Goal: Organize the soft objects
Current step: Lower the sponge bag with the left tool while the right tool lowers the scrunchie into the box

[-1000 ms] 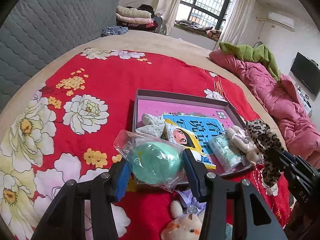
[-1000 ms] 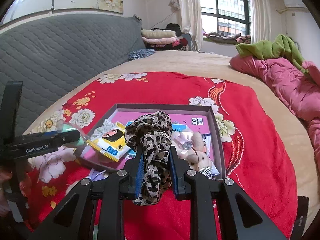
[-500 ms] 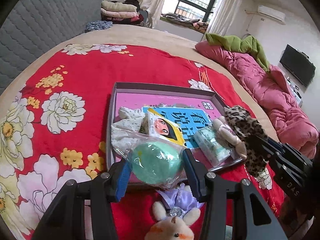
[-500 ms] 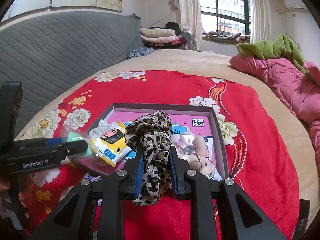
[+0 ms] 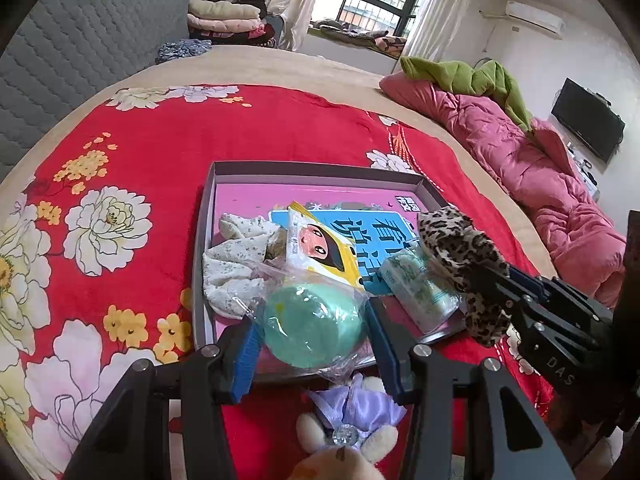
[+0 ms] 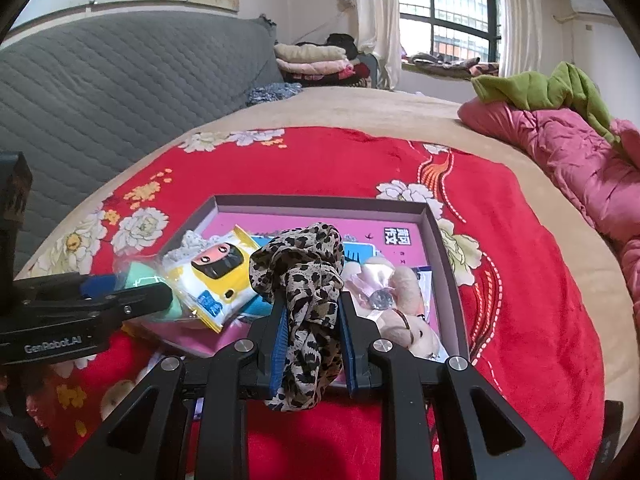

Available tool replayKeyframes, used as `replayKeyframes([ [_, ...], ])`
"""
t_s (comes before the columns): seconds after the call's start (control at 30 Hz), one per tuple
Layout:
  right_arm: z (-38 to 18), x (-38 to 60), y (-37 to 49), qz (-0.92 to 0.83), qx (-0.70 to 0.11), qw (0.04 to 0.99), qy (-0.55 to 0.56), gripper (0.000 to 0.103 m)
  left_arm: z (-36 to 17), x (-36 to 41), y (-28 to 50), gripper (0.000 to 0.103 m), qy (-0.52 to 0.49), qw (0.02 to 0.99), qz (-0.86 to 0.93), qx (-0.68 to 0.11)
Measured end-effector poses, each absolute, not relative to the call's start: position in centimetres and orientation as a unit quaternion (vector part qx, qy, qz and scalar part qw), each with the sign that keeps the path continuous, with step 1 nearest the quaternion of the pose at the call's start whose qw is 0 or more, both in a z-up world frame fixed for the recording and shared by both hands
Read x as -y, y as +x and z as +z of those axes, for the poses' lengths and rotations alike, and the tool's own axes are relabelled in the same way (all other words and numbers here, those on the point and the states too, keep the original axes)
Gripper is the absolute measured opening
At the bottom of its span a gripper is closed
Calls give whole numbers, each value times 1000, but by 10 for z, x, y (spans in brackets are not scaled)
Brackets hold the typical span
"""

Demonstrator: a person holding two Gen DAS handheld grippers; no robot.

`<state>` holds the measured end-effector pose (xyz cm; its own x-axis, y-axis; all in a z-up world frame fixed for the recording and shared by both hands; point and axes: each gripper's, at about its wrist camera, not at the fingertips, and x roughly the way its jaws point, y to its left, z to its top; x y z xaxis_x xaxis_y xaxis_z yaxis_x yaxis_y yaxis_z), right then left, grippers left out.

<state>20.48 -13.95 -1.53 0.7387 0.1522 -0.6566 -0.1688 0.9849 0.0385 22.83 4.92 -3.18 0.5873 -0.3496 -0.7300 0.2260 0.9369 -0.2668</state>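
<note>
Left tongs [image 5: 314, 344] grasping bagged sponge [image 5: 314, 326], right tongs [image 6: 312, 340] clenched on scarf [image 6: 304, 284], both above part-filled tray [image 5: 320, 170]; plush [image 5: 348, 436] below, unplaced.

Soft daylight from the window [image 6: 448, 12]; sharp centre, fisheye-bent dark corners.

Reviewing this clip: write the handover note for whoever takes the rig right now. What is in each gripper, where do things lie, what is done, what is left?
Left gripper: shut on the bagged green sponge, over the near edge of the box.
Right gripper: shut on the leopard scarf, over the box's near side.
Done: floral cloth, yellow wipes pack, tissue pack and pink plush lie in the box.
Left: release both; the purple-bow plush is on the red blanket.
</note>
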Motion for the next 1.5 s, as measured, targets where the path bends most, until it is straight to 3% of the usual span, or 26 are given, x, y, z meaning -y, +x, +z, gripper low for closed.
replayKeyframes([
  [1.5, -39, 133, 224, 76, -385, 919, -33, 25, -48, -60, 236, 51, -54, 874, -142, -461],
])
